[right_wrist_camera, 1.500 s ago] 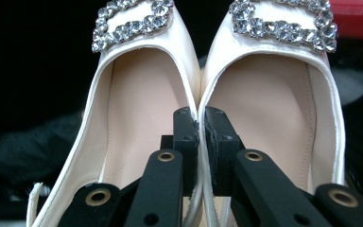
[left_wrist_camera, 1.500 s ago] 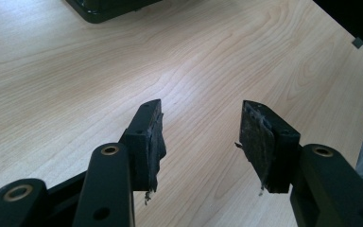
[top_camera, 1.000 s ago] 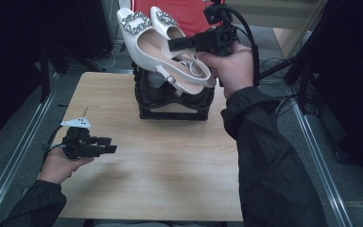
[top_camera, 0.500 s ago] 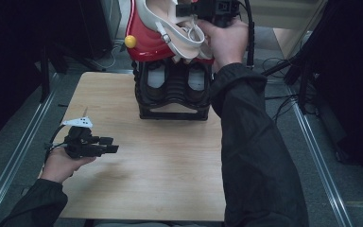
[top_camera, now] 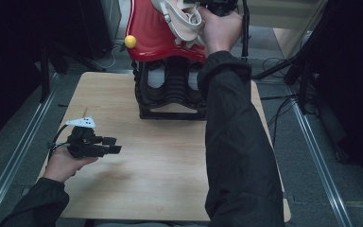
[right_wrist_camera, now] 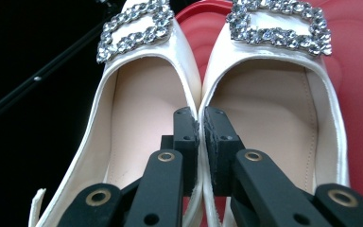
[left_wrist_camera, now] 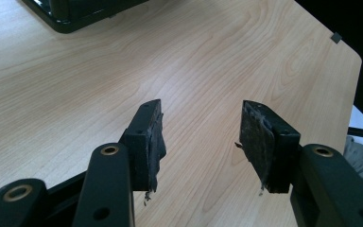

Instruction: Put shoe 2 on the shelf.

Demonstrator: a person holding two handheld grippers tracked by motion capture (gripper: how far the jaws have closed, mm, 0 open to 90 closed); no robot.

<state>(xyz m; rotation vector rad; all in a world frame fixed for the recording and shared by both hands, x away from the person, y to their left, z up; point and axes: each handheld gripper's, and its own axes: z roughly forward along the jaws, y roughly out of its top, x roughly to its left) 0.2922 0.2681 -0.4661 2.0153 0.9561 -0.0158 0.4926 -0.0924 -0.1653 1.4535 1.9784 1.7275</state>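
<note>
Pinching the two inner edges of the white shoes (right_wrist_camera: 208, 118) together above the red stand (top_camera: 156, 33), the right tool (right_wrist_camera: 201, 142) should keep level; the left tool (left_wrist_camera: 201, 142) rests wide over the tabletop (left_wrist_camera: 99, 71).

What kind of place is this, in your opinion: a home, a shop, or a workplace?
Probably a lab or recording workspace, not a home. A bare wooden table stands between metal floor rails, loose cables lie on the floor, and dark stands surround it.
</note>
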